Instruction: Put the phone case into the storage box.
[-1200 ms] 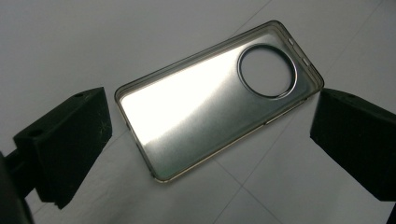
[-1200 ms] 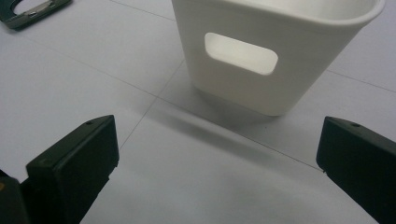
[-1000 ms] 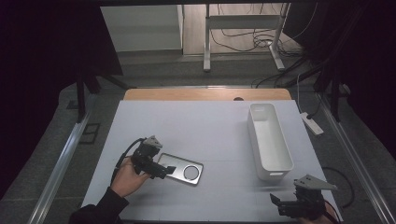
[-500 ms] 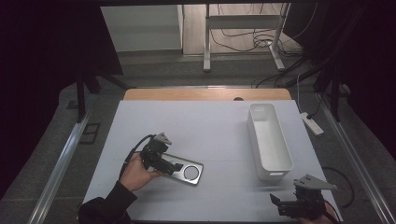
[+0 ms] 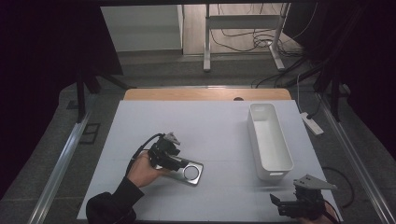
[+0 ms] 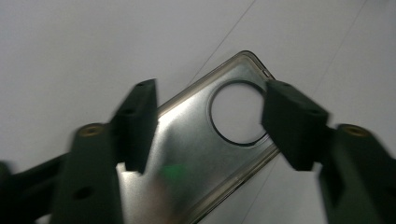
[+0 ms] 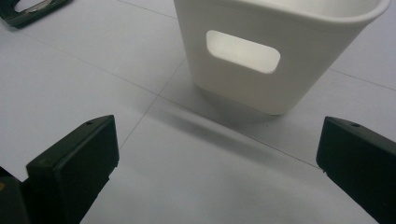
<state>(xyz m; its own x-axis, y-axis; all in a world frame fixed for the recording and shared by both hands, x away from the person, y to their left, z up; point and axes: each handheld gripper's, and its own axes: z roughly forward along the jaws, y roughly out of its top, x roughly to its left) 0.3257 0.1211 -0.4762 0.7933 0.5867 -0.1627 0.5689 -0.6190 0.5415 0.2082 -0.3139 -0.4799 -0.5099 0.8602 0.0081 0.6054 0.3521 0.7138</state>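
Note:
A shiny metal phone case [image 5: 188,172] with a round camera hole lies flat on the white table, left of centre. My left gripper [image 5: 176,163] hovers low over its near end. In the left gripper view the case [image 6: 205,154] lies between the spread jaws of the left gripper [image 6: 210,123], which is open; whether the pads touch its edges is unclear. My right gripper [image 5: 276,202] rests at the table's front right corner, open and holding nothing. Seen from the right gripper [image 7: 217,158], the case's corner [image 7: 32,9] lies far off.
A long white bin [image 5: 254,135] stands at the right of the table. Its end wall with a handle slot [image 7: 243,58] faces the right gripper at close range. The table's front edge runs just below both hands. A wooden strip [image 5: 205,94] borders the far side.
The left hand has carried its gripper to the right, from beside the case to over it, jaws now on either side of it. The right gripper has stayed put.

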